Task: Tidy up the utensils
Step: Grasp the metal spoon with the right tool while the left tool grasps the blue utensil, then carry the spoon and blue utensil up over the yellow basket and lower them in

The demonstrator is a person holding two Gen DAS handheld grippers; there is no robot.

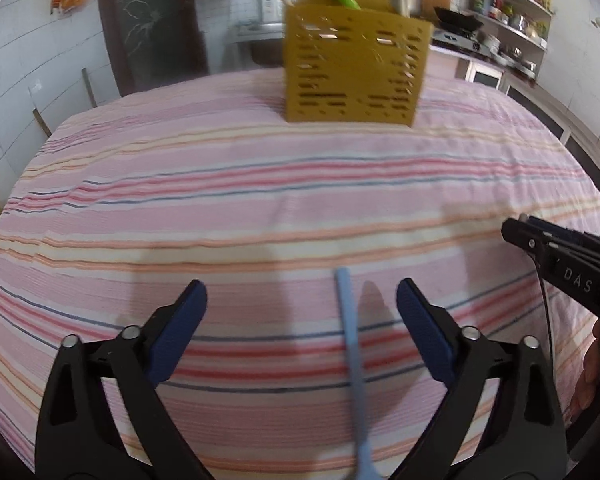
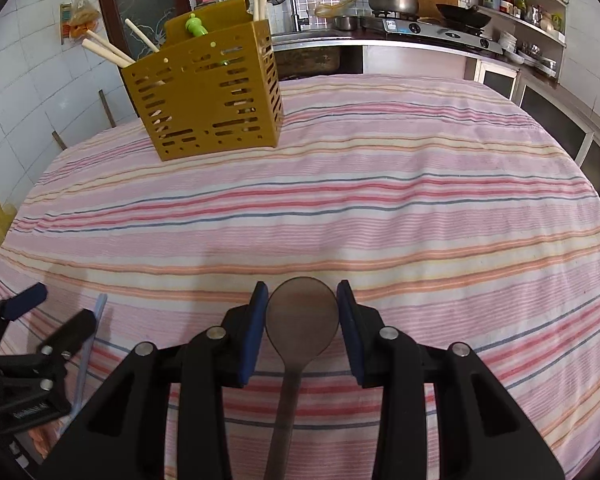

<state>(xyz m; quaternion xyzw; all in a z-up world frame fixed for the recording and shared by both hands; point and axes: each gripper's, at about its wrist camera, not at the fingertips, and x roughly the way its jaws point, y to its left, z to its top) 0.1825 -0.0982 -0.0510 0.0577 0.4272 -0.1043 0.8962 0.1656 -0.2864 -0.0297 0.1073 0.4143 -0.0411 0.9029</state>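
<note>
The brown wooden spoon [image 2: 302, 320], low in the right view, looks light and stiff; its bowl sits between the right gripper [image 2: 302, 300] pads, apparently clamped. The slim pale-blue plastic utensil [image 1: 350, 344] lies untouched between the left gripper's [image 1: 302, 300] wide-apart jaws; likely light and slippery, best pinched mid-handle.

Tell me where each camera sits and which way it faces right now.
Left wrist: rides the left hand-held gripper, angled down across the striped tablecloth toward the yellow utensil caddy; jaws open around a light blue utensil.
Right wrist: rides the right hand-held gripper, facing the same way; brown spoon between its pads.
Shared: caddy, tablecloth, blue utensil, each other's gripper.
</note>
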